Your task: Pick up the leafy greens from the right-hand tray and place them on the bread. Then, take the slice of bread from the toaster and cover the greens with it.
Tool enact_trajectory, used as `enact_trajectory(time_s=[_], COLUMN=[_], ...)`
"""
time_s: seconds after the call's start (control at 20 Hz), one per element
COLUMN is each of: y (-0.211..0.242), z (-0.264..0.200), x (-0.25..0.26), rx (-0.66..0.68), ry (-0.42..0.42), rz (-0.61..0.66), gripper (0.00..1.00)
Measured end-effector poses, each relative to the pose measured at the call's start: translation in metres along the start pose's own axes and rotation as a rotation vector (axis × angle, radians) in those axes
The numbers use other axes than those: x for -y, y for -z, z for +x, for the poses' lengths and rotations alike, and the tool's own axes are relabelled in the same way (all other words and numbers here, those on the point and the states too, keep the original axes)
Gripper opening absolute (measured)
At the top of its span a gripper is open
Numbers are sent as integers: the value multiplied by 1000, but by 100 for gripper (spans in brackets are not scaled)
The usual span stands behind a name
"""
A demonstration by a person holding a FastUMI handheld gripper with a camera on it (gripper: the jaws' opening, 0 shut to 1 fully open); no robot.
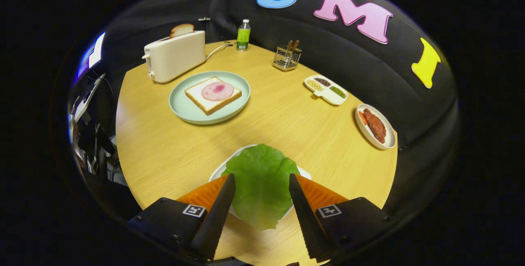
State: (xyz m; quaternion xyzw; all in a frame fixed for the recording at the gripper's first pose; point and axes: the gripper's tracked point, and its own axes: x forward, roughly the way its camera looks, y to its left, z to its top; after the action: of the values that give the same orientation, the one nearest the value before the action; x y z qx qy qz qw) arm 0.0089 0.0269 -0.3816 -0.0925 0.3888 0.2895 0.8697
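A green lettuce leaf (261, 184) lies over a small white tray (219, 171) right in front of me, and its near end hangs past the tray's edge. My gripper (261, 178) stands open with one finger on each side of the leaf, their tips level with its widest part. Farther off on the table, a pale green plate (184, 112) holds a slice of bread (207, 100) topped with a round pink slice of ham (217, 91). Behind the plate, a white toaster (174, 56) has a second slice of bread (181, 30) sticking up from its slot.
The round wooden table (287, 122) also carries a green bottle (243, 35) and a wire cutlery holder (286, 57) at the back. A divided white dish of grains (326, 89) and an oval dish of meat (375, 126) sit toward the right edge.
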Motion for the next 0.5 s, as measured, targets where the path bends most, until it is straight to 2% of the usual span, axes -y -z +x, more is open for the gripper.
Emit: enact_trajectory(time_s=[0.15,0.2,0.45,0.5], y=[17,22,29,30], z=[20,25,33,34], x=[-2,0,-1,-1], rx=[-64,-80,-109,-115], ry=[-47,-50,-86,-84], rz=[25,36,123,121], gripper=[76,70,65,59])
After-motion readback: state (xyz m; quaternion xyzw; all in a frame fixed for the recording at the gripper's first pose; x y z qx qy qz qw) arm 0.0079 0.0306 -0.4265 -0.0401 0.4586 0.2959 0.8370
